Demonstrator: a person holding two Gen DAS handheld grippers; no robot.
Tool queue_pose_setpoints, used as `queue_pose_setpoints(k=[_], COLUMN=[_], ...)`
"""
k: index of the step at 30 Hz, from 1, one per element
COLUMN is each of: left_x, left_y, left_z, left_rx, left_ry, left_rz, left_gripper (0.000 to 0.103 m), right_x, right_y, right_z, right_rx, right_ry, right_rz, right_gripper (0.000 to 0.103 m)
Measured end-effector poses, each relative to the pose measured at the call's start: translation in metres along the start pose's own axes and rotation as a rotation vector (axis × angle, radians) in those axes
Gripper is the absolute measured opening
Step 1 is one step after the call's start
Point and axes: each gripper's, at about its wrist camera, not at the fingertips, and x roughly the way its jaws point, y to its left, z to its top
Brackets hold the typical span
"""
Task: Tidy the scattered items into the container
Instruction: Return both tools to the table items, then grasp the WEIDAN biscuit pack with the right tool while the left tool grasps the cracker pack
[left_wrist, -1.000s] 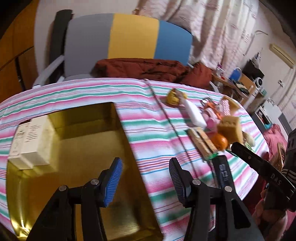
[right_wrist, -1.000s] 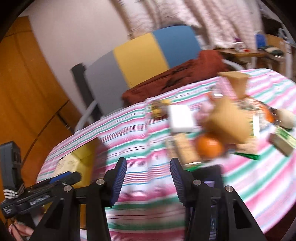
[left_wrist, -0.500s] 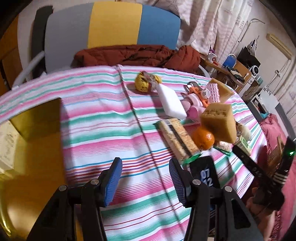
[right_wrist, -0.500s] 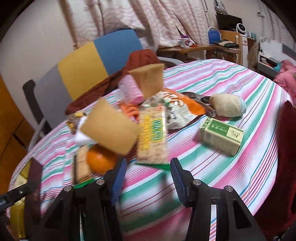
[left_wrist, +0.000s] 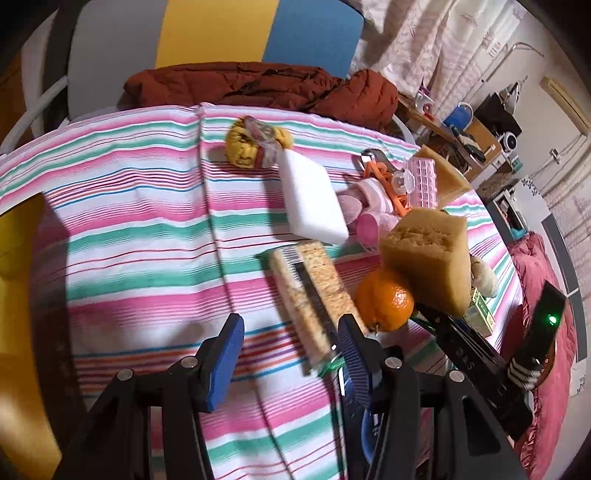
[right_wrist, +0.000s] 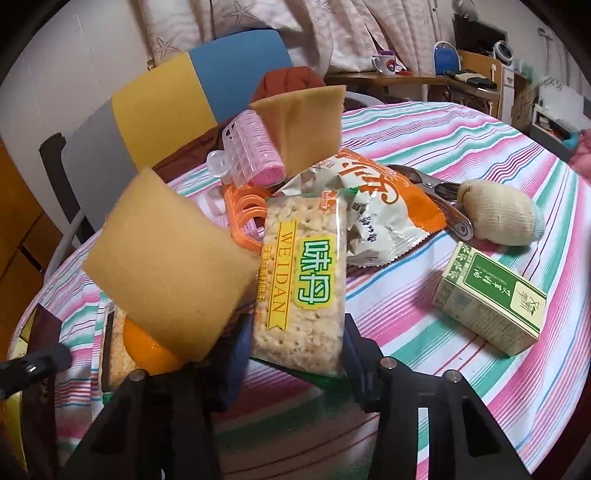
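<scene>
The right gripper (right_wrist: 293, 343) has its blue-padded fingers (right_wrist: 351, 341) closing around a clear-wrapped cracker packet (right_wrist: 303, 284), not yet pinching. The left gripper's (left_wrist: 288, 354) fingers stand apart, empty, above the striped cloth worktop (left_wrist: 147, 229). A tan sponge block (right_wrist: 170, 273) leans on an orange (left_wrist: 384, 304); the yellow container (left_wrist: 22, 229) lies at the far left, a tricolour chair (left_wrist: 221, 33) behind.

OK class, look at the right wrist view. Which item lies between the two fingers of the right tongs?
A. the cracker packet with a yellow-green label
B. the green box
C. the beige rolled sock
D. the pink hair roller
A: the cracker packet has its near end between the fingers of the right tongs, which are closing; the green box, pink hair roller and sock lie farther off.
</scene>
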Motion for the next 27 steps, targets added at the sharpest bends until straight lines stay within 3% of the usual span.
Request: queue_pose_setpoints(k=[11, 20, 23, 27], left_x=[0.052, 0.059, 0.056, 0.051], left_y=[-0.027, -0.033, -0.023, -0.016], left_z=[0.024, 0.026, 0.019, 0.015], left_rx=[0.047, 0.199, 0.246, 0.237], left_ry=[0.095, 0.069, 0.057, 0.027], left_rz=[0.049, 0.136, 0.23, 0.214], left_gripper=[0.054, 0.058, 0.057, 0.056], right_x=[-0.017, -0.013, -0.012, -0.019], right_y=[-0.014, -0.013, -0.014, -0.011], right_z=[-0.02, -0.02, -0.019, -0.025], right_rx=[-0.018, -0.04, -0.038, -0.044], right_ry=[-0.026, -0.029, -0.028, -0.029], right_rz=[0.009, 0.001, 0.003, -0.005], right_gripper=[0.046, 0.046, 0.046, 0.047])
